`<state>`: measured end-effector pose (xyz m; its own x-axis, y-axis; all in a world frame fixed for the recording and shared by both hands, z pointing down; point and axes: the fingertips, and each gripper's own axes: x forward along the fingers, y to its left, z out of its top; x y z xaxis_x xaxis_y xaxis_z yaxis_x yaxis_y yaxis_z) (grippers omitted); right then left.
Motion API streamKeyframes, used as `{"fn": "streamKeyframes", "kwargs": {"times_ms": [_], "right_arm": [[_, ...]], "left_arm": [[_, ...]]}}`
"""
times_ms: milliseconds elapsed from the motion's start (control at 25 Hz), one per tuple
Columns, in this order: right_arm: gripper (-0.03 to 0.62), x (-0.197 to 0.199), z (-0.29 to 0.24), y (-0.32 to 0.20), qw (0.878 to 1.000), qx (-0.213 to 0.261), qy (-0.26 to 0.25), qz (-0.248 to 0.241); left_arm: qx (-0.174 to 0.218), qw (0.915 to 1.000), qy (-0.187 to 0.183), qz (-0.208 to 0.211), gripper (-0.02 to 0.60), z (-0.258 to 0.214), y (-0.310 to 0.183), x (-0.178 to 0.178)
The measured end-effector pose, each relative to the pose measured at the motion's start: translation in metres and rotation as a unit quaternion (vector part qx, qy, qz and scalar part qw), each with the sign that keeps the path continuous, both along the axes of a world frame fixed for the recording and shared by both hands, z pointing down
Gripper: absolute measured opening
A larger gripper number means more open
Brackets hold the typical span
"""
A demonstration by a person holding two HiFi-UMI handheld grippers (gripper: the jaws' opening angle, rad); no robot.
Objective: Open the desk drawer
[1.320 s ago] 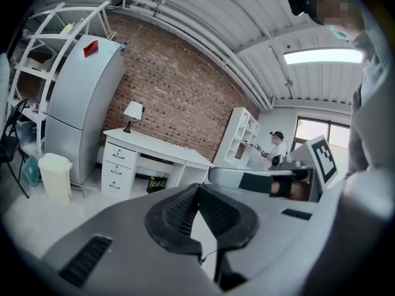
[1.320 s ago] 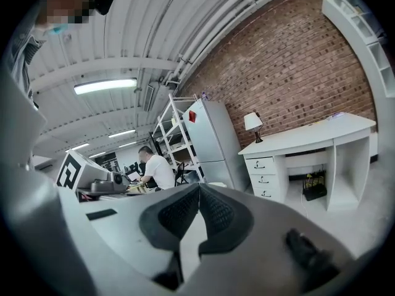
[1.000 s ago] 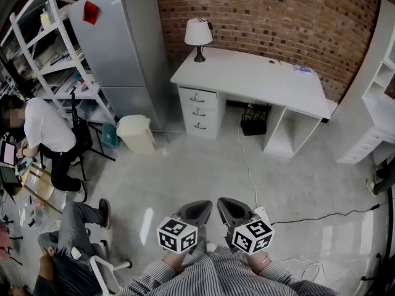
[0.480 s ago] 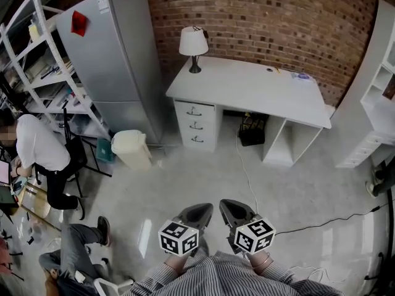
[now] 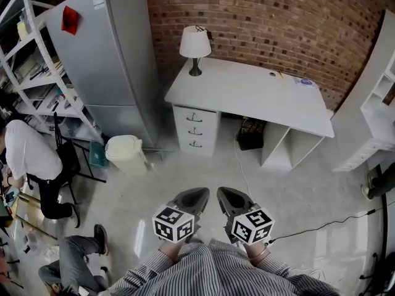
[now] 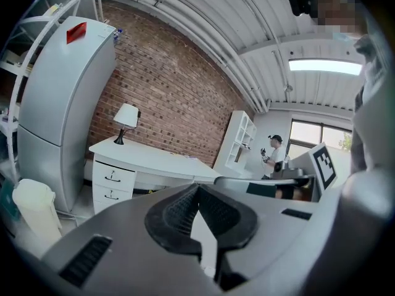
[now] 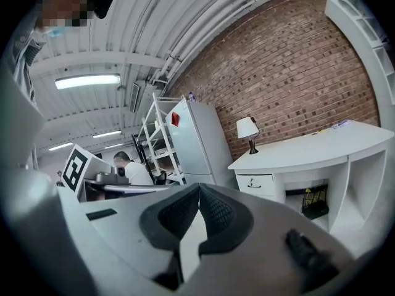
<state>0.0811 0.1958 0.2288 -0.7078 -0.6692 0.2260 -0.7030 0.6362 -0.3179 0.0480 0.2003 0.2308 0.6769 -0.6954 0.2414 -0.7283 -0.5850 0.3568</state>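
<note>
A white desk (image 5: 247, 91) stands against the brick wall, with a stack of three closed drawers (image 5: 196, 130) under its left end. The same drawers (image 6: 112, 185) show in the left gripper view, and the top drawer (image 7: 255, 180) in the right gripper view. My left gripper (image 5: 194, 197) and right gripper (image 5: 224, 197) are side by side low in the head view, well short of the desk. Both are shut with nothing between their pads. They point towards the desk.
A table lamp (image 5: 195, 45) stands on the desk's left corner. A grey fridge (image 5: 102, 60) is left of the desk, with a cream bin (image 5: 125, 154) in front of it. A cable (image 5: 321, 225) crosses the floor at right. White shelves (image 5: 376, 113) stand right. People sit at left.
The desk, fridge and bin have come nearer and shifted in the head view as I walk towards them. Both grippers stay shut and side by side.
</note>
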Motion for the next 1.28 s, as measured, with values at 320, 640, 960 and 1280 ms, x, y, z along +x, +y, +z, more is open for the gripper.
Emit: {"fn": "streamKeyframes", "kwargs": {"times_ms": [320,640,960,1280], "right_arm": [[0.017,-0.046,-0.002,-0.065,1.000,0.010,0.001,0.010],[0.017,-0.082,0.004,-0.106,1.000,-0.001,0.004,0.009],[0.017,-0.097,0.023,-0.120,0.999,-0.015,0.032,0.013],[0.017,-0.106,0.044,-0.136,0.999,-0.039,0.036,-0.012]], "left_arm": [[0.011,0.9998,-0.007,0.014,0.011,-0.001,-0.066,-0.044],[0.002,0.9999,0.002,0.013,0.011,0.006,-0.104,-0.079],[-0.025,0.9994,0.019,0.014,0.011,0.024,-0.121,-0.094],[-0.048,0.9984,0.029,-0.003,0.011,0.045,-0.137,-0.097]]}}
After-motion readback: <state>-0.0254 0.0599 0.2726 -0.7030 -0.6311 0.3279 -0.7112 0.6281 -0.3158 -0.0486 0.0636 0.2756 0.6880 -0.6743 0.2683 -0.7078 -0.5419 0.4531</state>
